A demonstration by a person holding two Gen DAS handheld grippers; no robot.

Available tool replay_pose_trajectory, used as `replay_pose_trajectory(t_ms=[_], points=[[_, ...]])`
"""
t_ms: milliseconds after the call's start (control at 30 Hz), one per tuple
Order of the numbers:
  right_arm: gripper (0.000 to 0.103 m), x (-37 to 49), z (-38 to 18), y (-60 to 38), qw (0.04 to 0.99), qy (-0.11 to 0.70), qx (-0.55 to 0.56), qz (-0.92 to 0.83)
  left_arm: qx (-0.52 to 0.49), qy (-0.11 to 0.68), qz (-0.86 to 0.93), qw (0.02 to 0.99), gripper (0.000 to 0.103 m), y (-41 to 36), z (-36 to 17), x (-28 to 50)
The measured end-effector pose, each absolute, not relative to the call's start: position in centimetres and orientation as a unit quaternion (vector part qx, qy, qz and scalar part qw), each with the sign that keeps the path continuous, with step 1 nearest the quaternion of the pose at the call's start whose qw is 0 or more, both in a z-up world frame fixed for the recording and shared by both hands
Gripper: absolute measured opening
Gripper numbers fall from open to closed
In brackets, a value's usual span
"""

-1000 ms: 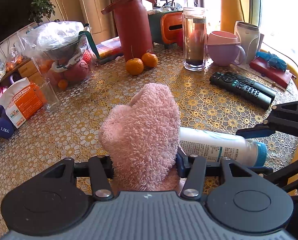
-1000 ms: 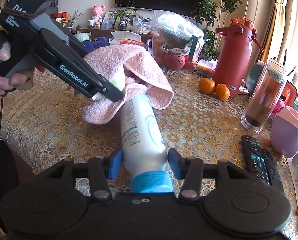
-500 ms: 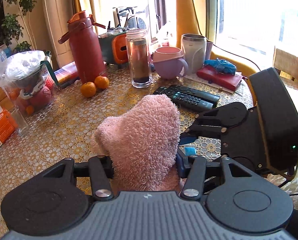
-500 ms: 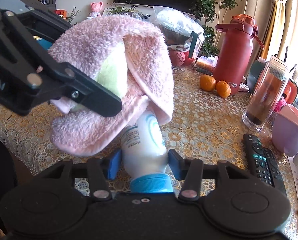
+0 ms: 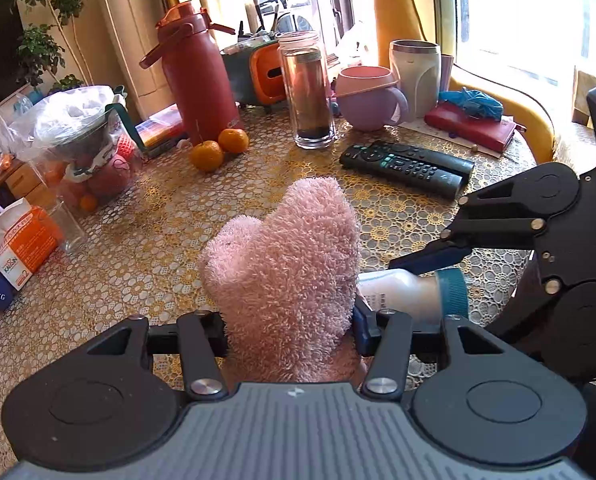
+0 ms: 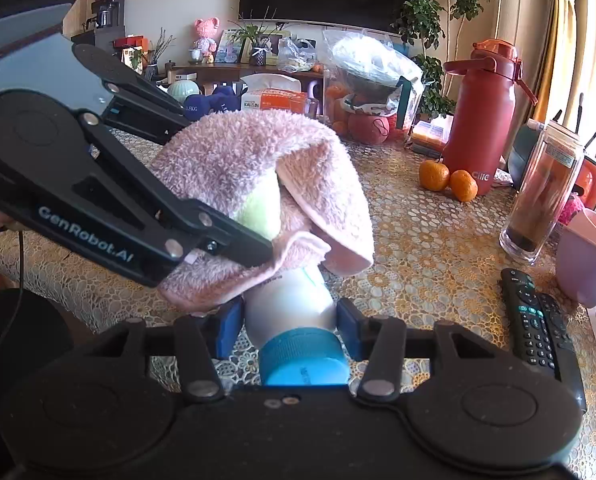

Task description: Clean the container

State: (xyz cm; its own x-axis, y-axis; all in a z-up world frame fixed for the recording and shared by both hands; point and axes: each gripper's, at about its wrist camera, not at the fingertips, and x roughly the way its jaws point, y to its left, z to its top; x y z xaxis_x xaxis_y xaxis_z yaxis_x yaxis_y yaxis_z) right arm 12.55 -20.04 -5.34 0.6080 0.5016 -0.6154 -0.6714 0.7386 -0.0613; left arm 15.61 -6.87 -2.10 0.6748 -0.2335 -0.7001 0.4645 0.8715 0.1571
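Note:
A white bottle [image 6: 289,300] with a blue cap [image 6: 302,356] is held above the table, and my right gripper [image 6: 289,320] is shut on it just ahead of the cap. A fluffy pink towel [image 5: 289,264] is wrapped over the rest of the bottle, with my left gripper [image 5: 291,320] shut on the towel. In the right wrist view the towel [image 6: 237,160] hides most of the bottle, and a pale yellow-green patch shows inside its fold. In the left wrist view the bottle's neck [image 5: 402,288] sticks out to the right of the towel, between the right gripper's fingers [image 5: 438,254].
The lace-covered table [image 5: 157,240] carries a red jug [image 5: 197,76], two oranges [image 5: 205,156], a tall glass tumbler [image 5: 310,92], a purple cup [image 5: 368,100], black remotes [image 5: 402,164] and a plastic bag of fruit [image 5: 77,140].
The towel in my left gripper has slid along the bottle from its far end toward the cap. It now sits close to the right gripper. The right gripper's hold is unchanged.

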Motion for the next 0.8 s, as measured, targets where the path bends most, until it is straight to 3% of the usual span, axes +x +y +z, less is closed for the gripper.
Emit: replay_pose_trajectory(t_ms=[500,800], points=[[0.05,12.3,-5.7,-20.4,0.88,0.304,-0.144,0.335,0.147,0.388,-0.125,0.901,0.052,-2.9,-4.1,18.3],[0.05,12.4,-5.9,-20.3,0.876,0.315,-0.149,0.335,0.123,0.378,-0.121,0.91,0.052,-1.0,-2.8,15.8]])
